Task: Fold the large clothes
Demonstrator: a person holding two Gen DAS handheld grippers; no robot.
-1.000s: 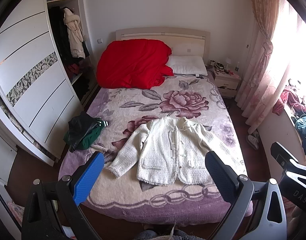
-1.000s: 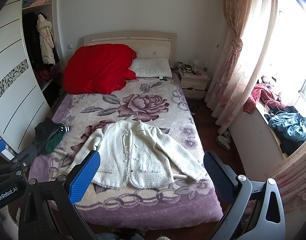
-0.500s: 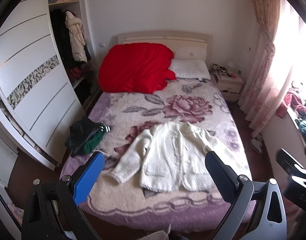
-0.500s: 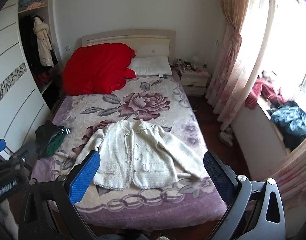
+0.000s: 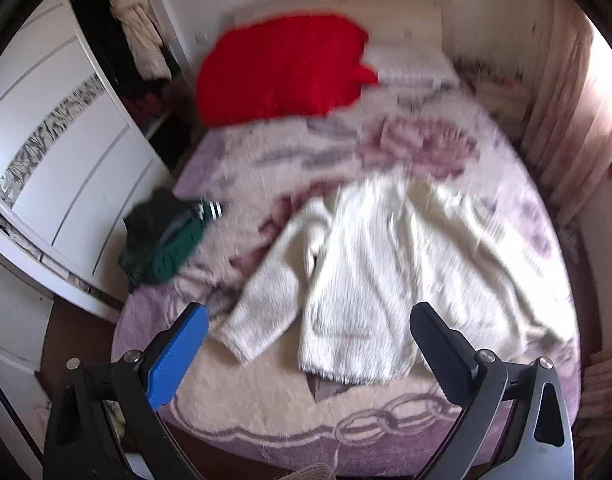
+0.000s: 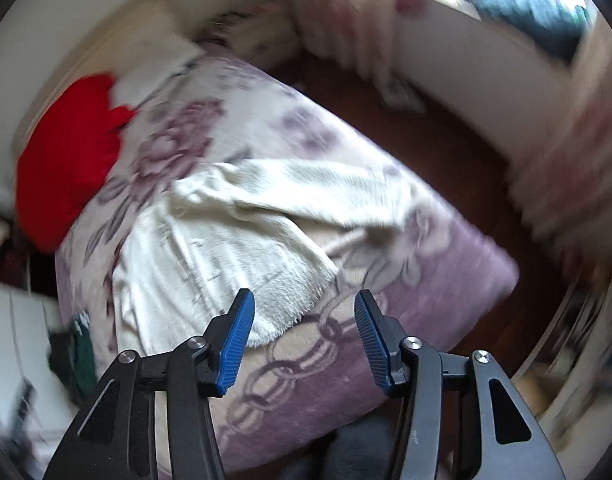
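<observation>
So, start at your left side. A dark green and black bundle of clothes [image 5: 166, 240] sits near the left edge of the bed with the purple rose blanket [image 5: 266, 400]. It is well apart from your work, so leave it alone.

Your left gripper [image 5: 306, 356] hangs above the foot of the bed. Its jaws are wide apart and hold nothing. Between them you see the fluffy white knit jacket [image 5: 385, 272]. It lies flat on the blanket, front side up, with both sleeves spread out to the sides. The left sleeve [image 5: 266, 296] points down toward your blue finger pad [image 5: 178, 360].

Behind the jacket, at the head of the bed, is a big red quilt [image 5: 282, 68] next to a white pillow [image 5: 409, 64].

Now your right gripper [image 6: 302, 332]. It is low, close to the jacket's bottom right corner [image 6: 290, 300]. Its jaws are partly apart, not as wide as the left ones, and they hold nothing yet.

Both pictures are blurry, so I think you are moving fast. That can go wrong. You may pinch the fuzzy blanket along with the jacket hem, and then the blanket lifts too. Or you may catch only one layer of the jacket, and the fold comes out crooked. If one gripper pulls first, the jacket may slide toward the bed edge.
</observation>
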